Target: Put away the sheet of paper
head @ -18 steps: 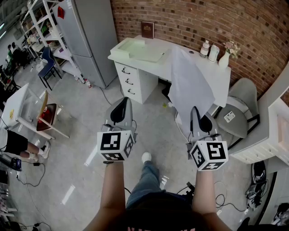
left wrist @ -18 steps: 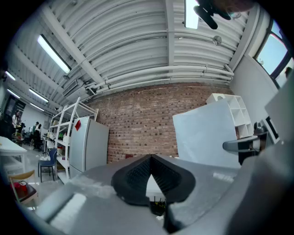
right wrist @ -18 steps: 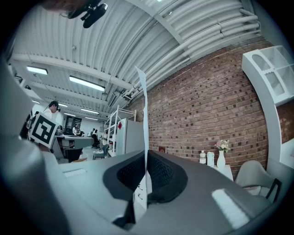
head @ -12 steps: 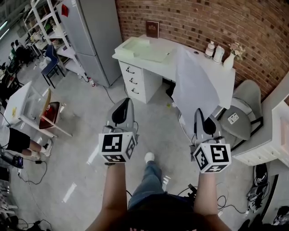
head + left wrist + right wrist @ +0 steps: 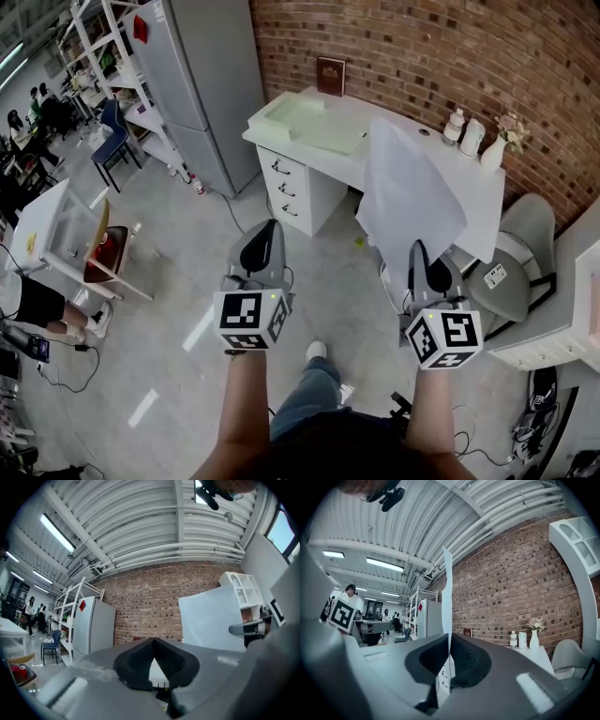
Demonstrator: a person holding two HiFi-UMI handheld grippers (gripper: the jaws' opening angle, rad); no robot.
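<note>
The right tool (image 5: 419, 247) is pressed together on the lower edge of the sheet (image 5: 410, 197), pinching it between its pads. The sheet stands up from the tool in the air above the floor. It rests on nothing and hangs in front of the white surface (image 5: 441, 150) that stands against the brick wall (image 5: 422, 47). In the right gripper view the sheet shows edge-on, a thin white strip rising straight out of the closed jaws.

The left tool (image 5: 266, 227) is held level beside the right one, well apart from it. Its jaws meet at the tips with nothing between them. In the left gripper view the sheet shows as a pale panel off to the right.

On the surface a pale green tray (image 5: 305, 120) lies at the left end, and bottles (image 5: 457, 124) and a vase (image 5: 494, 150) stand at the right end. Drawers (image 5: 291, 183) sit under the left end. A grey chair (image 5: 511, 248) stands by the right end, and a fridge (image 5: 202, 75) stands left of the surface.
</note>
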